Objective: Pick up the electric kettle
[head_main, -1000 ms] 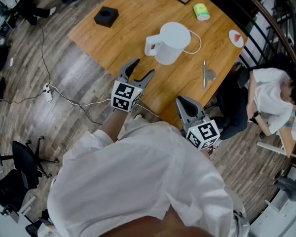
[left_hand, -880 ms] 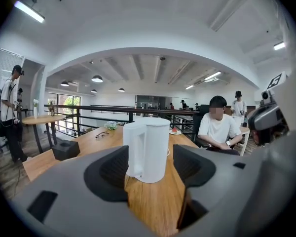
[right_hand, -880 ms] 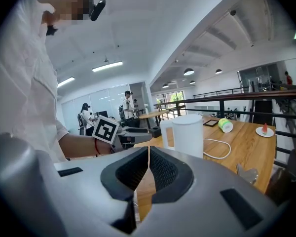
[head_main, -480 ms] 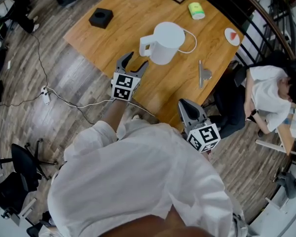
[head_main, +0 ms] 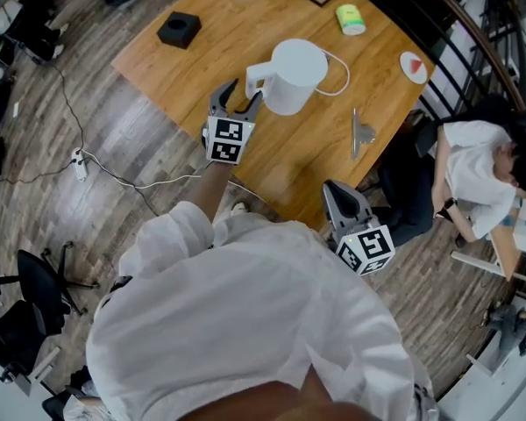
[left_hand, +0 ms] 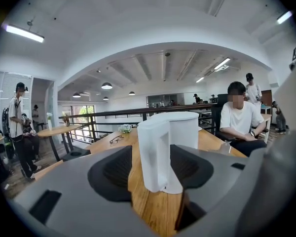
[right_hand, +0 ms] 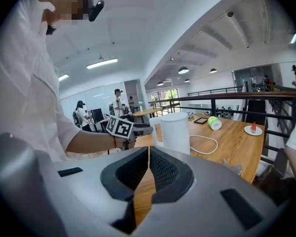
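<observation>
The white electric kettle point(head_main: 296, 73) stands upright on the tabletop point(head_main: 245, 24), its handle point(head_main: 256, 79) turned toward the left gripper point(head_main: 244, 95). It looks like rigid, smooth plastic, probably light when empty and heavier with water, so the handle is the sure hold. The left gripper's jaws stand wide, having just closed a little, and the handle sits untouched in the gap. The right gripper point(head_main: 337, 202), well short of the kettle, is closed and empty.

Left claw point(head_main: 243, 96) nearer kettle handle point(head_main: 256, 78), narrowing
</observation>
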Demonstrator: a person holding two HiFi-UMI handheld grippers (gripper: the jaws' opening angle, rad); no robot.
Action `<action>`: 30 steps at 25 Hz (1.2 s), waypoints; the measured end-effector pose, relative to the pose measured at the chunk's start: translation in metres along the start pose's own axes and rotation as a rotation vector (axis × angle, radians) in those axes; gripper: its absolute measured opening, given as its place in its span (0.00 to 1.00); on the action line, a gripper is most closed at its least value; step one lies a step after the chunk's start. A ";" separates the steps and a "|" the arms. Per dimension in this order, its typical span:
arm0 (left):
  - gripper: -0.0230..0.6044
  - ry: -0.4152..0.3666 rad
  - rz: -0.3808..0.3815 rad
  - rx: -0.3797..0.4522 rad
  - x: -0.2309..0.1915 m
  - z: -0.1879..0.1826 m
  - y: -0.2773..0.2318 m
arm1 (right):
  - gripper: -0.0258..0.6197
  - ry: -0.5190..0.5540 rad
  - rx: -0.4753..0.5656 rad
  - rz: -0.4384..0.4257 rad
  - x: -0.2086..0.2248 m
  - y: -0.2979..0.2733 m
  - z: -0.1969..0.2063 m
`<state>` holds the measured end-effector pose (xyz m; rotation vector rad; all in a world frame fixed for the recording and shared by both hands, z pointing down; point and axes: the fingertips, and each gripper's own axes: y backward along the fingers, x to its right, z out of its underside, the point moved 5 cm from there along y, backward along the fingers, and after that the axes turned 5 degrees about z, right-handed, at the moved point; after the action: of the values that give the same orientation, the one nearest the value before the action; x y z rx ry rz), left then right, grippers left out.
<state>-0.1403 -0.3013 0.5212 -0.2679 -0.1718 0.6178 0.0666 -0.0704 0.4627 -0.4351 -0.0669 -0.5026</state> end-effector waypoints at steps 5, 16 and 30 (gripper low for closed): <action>0.40 -0.015 -0.059 -0.006 0.003 0.003 -0.016 | 0.06 -0.010 -0.015 0.006 0.008 0.004 0.002; 0.32 -0.053 -0.161 -0.011 -0.005 0.006 -0.042 | 0.06 -0.037 -0.043 0.024 0.030 0.006 0.006; 0.25 -0.083 -0.203 -0.011 -0.010 0.004 -0.063 | 0.06 -0.051 -0.079 0.015 0.051 -0.007 0.009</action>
<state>-0.1148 -0.3556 0.5429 -0.2318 -0.2786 0.4269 0.1081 -0.0947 0.4821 -0.5260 -0.0932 -0.4808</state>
